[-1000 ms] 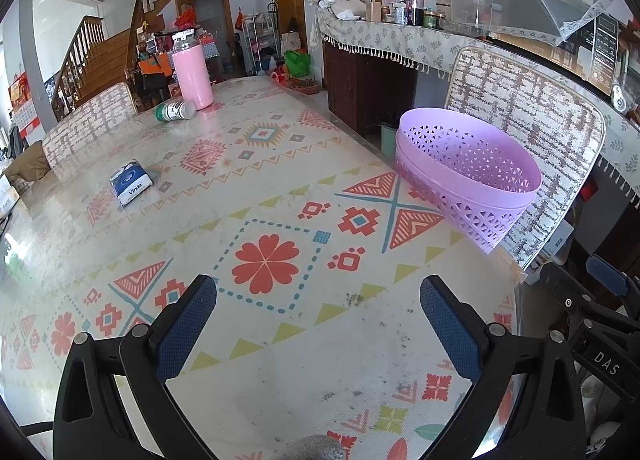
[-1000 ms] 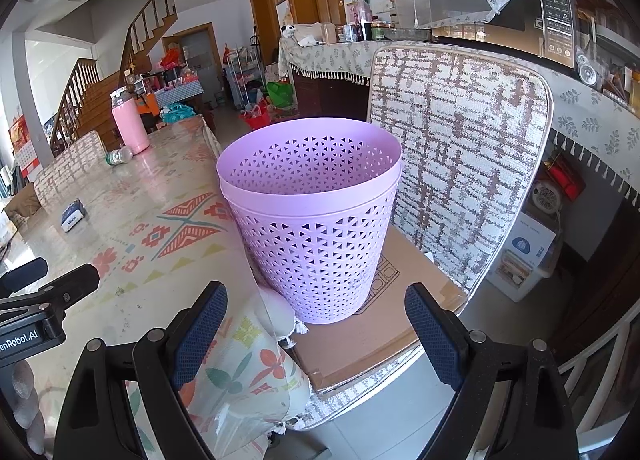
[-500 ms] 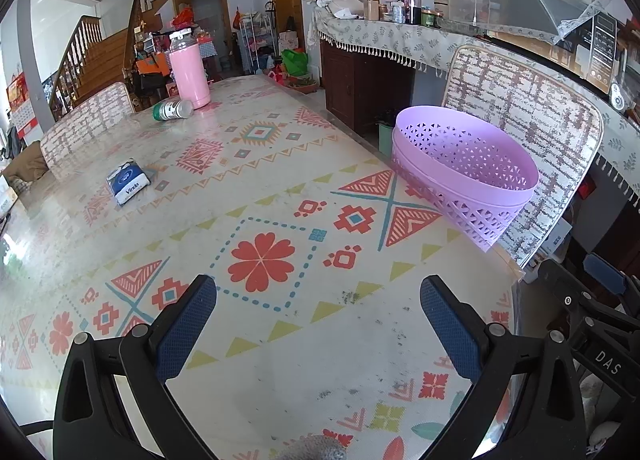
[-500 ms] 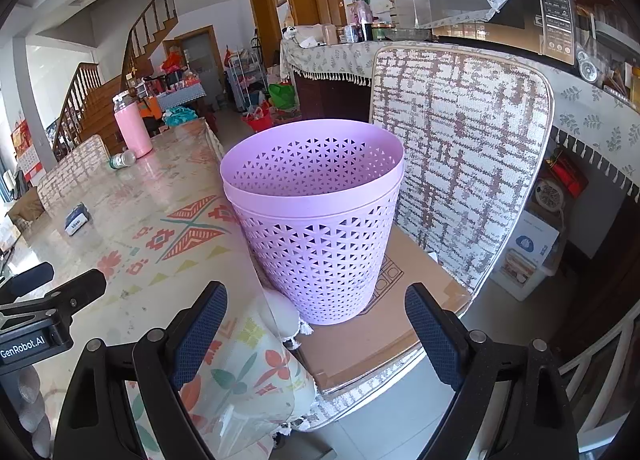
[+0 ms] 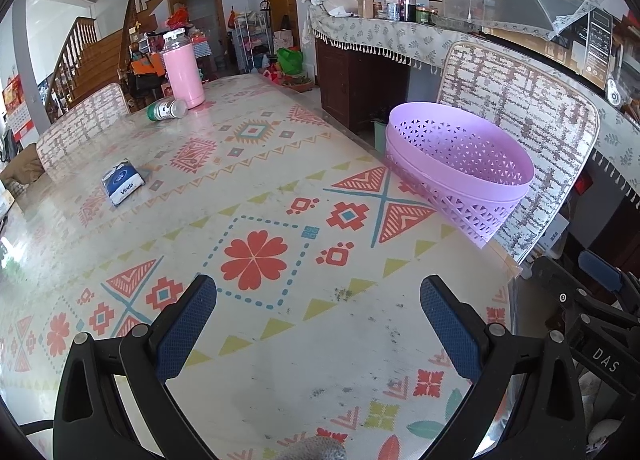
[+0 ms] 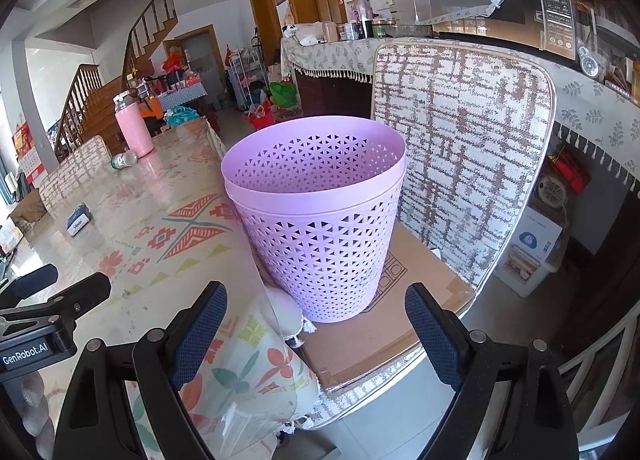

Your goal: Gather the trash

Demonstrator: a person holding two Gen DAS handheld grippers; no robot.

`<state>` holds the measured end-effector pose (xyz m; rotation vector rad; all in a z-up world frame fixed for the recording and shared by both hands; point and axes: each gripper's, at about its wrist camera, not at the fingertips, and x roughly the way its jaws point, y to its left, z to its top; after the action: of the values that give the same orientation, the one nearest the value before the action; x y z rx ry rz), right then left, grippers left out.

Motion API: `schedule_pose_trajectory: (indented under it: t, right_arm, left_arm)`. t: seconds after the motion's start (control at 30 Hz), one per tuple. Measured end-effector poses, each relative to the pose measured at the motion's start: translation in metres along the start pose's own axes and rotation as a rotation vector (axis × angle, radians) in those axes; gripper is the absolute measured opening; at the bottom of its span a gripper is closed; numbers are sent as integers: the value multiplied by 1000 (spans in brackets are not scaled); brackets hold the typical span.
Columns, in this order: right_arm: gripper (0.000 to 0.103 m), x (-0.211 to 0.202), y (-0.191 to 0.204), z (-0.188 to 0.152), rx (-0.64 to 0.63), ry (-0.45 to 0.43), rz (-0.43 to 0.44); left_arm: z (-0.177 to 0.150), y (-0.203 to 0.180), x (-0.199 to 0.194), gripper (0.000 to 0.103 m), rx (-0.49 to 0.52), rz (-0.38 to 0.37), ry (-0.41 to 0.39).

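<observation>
A purple perforated bin (image 6: pixel 320 220) stands upright on a chair seat beside the table's right edge; its rim (image 5: pixel 460 152) shows in the left wrist view. On the patterned table lie a blue tissue pack (image 5: pixel 122 181) at mid left and a toppled plastic bottle (image 5: pixel 167 109) at the far end. My left gripper (image 5: pixel 318 318) hovers open over the near table with nothing between its fingers. My right gripper (image 6: pixel 316 326) is open and empty, just in front of the bin's base, over the table corner.
A pink thermos (image 5: pixel 182 70) stands by the bottle at the far end. Woven-back chairs (image 6: pixel 460 148) flank the table on both sides. A sideboard (image 5: pixel 384 40) with jars, a mesh food cover and a microwave runs along the right. Cardboard (image 6: pixel 384 320) covers the chair seat under the bin.
Both views have shifted slightly; the bin sits a little closer and more central in the right wrist view. Both grippers stay open and empty.
</observation>
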<state>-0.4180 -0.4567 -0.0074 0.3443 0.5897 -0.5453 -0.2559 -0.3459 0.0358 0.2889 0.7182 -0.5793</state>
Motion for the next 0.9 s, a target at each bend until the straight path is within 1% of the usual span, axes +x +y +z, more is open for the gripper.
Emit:
schedule_pose_trajectory:
  t: [0.9]
  right_arm:
    - [94, 3, 1, 0, 6, 9, 9]
  left_arm:
    - [0, -1, 0, 101, 2, -2, 4]
